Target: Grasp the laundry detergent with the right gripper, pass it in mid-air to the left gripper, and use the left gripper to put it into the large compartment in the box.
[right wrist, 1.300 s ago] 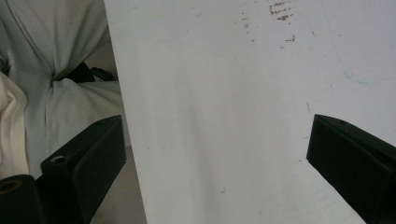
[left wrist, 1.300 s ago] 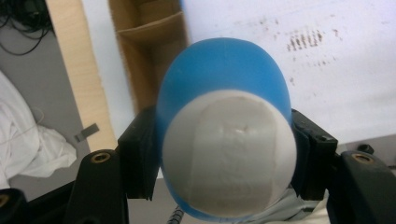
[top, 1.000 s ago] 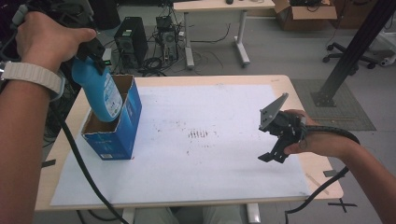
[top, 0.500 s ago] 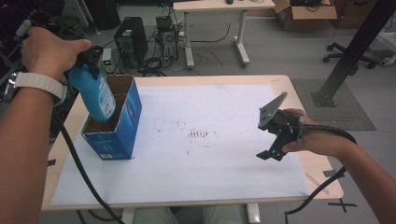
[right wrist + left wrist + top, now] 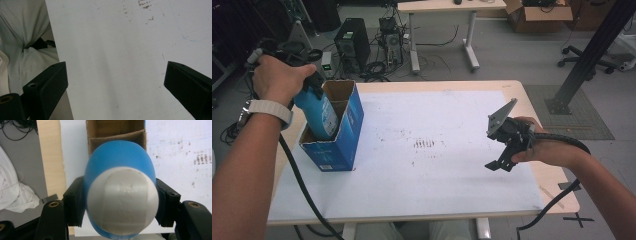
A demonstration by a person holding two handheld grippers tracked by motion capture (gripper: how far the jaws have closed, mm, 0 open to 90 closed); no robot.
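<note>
The left gripper (image 5: 314,85) is clamped on the blue bottle (image 5: 318,112), pads squeezing either side just below its white cap (image 5: 122,201), and the bottle's lower half is already down inside the open blue carton (image 5: 343,131) at the desk's left edge, toward the far corner. The bottle leans a little against the carton's near wall. It looks like rigid plastic, smooth and rounded, so a slippery customer; the jaws sit where the shoulder narrows, and that seems the sensible place to hold it, since the wide belly would likely squirt out of a grip. Weight is hard to call, though one hand carries it without fuss. The carton is thin cardboard with flaps open, light enough to skid if the bottle drags on its wall.

The bottle's label and the print on the carton's front are both too small to read.

Over at the desk's right edge, the right gripper (image 5: 504,150) hangs idle above the white sheet (image 5: 120,62), jaws spread wide, nothing between them.
</note>
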